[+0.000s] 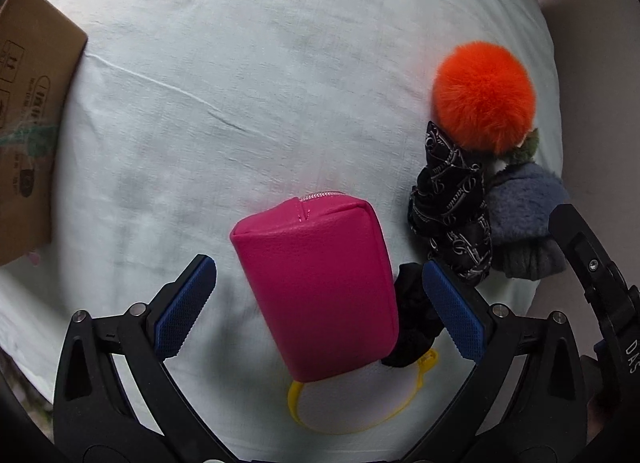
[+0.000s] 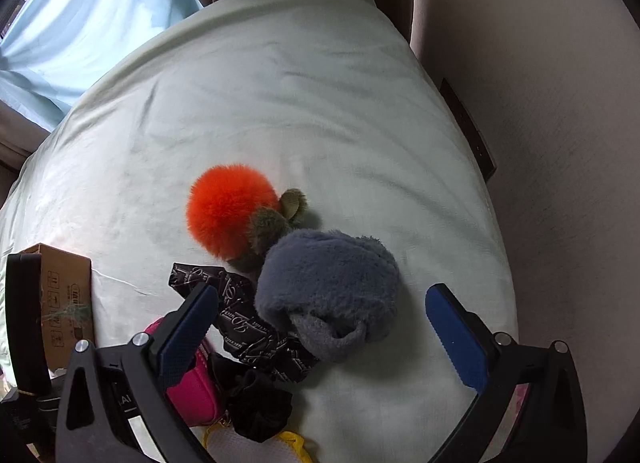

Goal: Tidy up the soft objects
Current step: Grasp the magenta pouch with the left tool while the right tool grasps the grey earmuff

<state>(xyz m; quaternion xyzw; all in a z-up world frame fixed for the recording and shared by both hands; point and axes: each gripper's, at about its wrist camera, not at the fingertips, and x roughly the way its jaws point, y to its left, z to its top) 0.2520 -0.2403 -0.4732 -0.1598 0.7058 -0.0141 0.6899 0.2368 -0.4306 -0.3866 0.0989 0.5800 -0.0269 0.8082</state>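
Pouch (image 1: 320,287), pink, lies between my left gripper's (image 1: 316,303) spread fingers, untouched. Grey fuzzy sock (image 2: 328,287) sits between my right gripper's (image 2: 320,331) parted fingers, orange pompom (image 2: 232,211) just beyond it.

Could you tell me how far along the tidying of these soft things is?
Nothing looks sorted yet. The left tongs are open around the pink pouch; the right tongs are open around the grey fuzzy sock. The orange pompom, patterned scarf and black scrunchie remain piled together.
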